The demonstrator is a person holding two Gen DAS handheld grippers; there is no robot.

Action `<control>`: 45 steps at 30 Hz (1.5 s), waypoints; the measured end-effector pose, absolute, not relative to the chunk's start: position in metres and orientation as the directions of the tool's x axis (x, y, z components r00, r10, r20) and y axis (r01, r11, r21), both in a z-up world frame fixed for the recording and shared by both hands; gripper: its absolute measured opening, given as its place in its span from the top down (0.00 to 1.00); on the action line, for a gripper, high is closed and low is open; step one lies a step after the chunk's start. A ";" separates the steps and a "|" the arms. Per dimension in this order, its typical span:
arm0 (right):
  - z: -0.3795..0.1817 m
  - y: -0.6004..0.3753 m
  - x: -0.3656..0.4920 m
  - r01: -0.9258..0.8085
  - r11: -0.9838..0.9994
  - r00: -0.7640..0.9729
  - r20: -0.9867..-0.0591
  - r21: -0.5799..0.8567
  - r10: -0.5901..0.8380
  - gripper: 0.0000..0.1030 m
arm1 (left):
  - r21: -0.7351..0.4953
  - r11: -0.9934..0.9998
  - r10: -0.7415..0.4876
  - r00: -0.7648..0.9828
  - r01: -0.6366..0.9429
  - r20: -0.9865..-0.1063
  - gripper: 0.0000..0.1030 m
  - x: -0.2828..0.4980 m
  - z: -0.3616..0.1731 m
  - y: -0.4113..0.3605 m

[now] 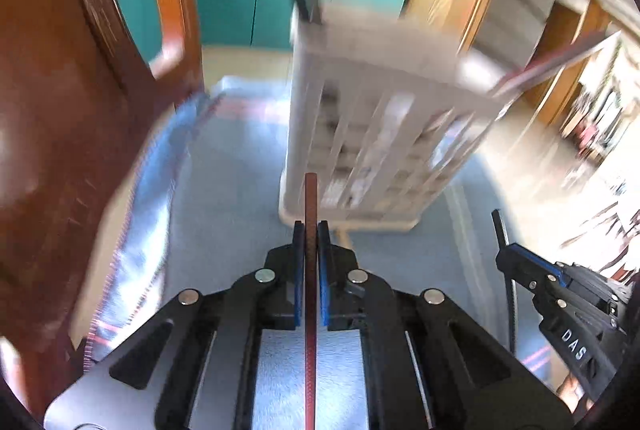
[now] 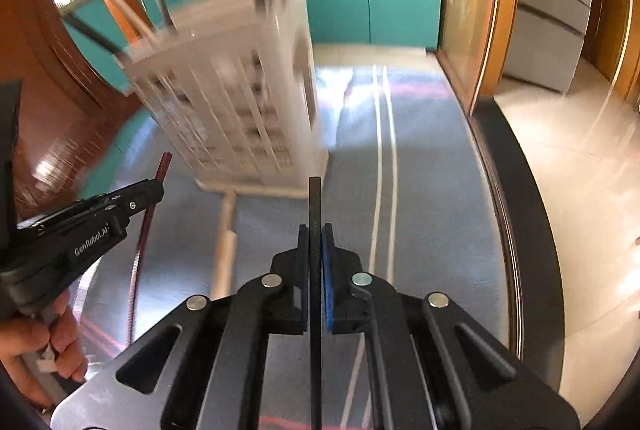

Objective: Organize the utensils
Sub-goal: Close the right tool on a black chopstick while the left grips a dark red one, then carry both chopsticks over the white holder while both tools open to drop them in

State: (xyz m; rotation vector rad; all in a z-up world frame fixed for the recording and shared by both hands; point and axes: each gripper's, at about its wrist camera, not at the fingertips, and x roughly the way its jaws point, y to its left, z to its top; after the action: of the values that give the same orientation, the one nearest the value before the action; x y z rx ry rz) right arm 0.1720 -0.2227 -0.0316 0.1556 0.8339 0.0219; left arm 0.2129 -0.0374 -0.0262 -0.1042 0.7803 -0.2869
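Chopsticks in both tongs, and that is where the trouble could start. From the left wrist, the left tongs (image 1: 311, 230) are clenched on a reddish-brown chopstick (image 1: 311, 198) that points toward the white slatted utensil caddy (image 1: 372, 118), which stands on the blue cloth (image 1: 224, 166) over the tabletop, towards its far edge. The grip is near the stick's upper end, so I'd guess it could swing or slip if it strikes a slat or the rim instead of an opening. Utensils already lean out of the caddy, and a knock might tip it.

From the right wrist, the right tongs (image 2: 316, 230) are clenched on a black chopstick (image 2: 315, 202), likewise aimed at the caddy (image 2: 240, 102). The left tongs (image 2: 154, 190) are close by on that side with the reddish stick (image 2: 162, 166); both heading for one caddy risks a collision. A pale wooden utensil (image 2: 226, 238) lies on the cloth just before the caddy. Everything is blurred, so the compartments can't be told apart.
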 end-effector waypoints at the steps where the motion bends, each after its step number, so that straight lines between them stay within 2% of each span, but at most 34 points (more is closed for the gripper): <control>1: -0.020 -0.225 0.164 0.033 0.987 0.692 -0.716 0.160 0.093 0.94 | -0.208 0.952 -0.306 0.699 0.225 -0.646 0.93 0.204 -0.013 -0.033; 7: 0.038 -0.233 0.125 -0.016 0.977 0.772 -0.619 0.212 0.147 0.94 | -0.281 0.929 -0.355 0.798 0.242 -0.487 0.93 0.170 0.049 -0.002; 11: 0.071 -0.234 0.114 -0.044 0.971 0.814 -0.555 0.234 0.171 0.94 | -0.319 0.911 -0.366 0.866 0.260 -0.341 0.93 0.148 0.094 0.009; 13: 0.089 -0.234 0.108 -0.060 0.967 0.837 -0.515 0.248 0.184 0.94 | -0.352 0.885 -0.381 0.909 0.305 -0.170 0.93 0.132 0.115 0.015; 15: 0.106 -0.236 0.109 -0.068 0.964 0.864 -0.469 0.256 0.185 0.93 | -0.347 0.886 -0.353 0.933 0.308 -0.073 0.93 0.117 0.132 0.017; 18: 0.138 -0.239 0.113 -0.075 0.960 0.903 -0.391 0.271 0.181 0.94 | -0.365 0.884 -0.306 0.952 0.290 0.016 0.93 0.115 0.147 0.019; 22: 0.168 -0.239 0.125 -0.078 0.958 0.944 -0.290 0.275 0.160 0.94 | -0.424 0.870 -0.244 0.967 0.252 0.075 0.93 0.126 0.152 0.030; 25: 0.181 -0.240 0.131 -0.071 0.954 0.965 -0.224 0.291 0.140 0.94 | -0.432 0.883 -0.175 0.983 0.185 0.064 0.93 0.138 0.145 0.035; 29: 0.181 -0.238 0.146 -0.028 0.960 0.985 -0.157 0.279 0.075 0.94 | -0.427 0.894 -0.158 0.987 0.138 -0.011 0.93 0.163 0.125 0.032; 38: 0.129 -0.220 0.183 0.014 0.975 0.962 -0.269 0.220 0.047 0.94 | -0.390 0.912 -0.188 0.975 0.127 -0.122 0.93 0.195 0.099 0.018; 45: 0.108 -0.218 0.184 0.024 0.979 0.948 -0.317 0.201 0.042 0.93 | -0.374 0.917 -0.221 0.956 0.137 -0.193 0.93 0.208 0.083 0.010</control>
State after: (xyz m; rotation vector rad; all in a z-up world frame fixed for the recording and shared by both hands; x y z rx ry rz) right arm 0.1844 -0.2176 0.1083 0.2042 0.3257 0.0090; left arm 0.2083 0.0098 0.0827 -0.3665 0.2349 -0.1858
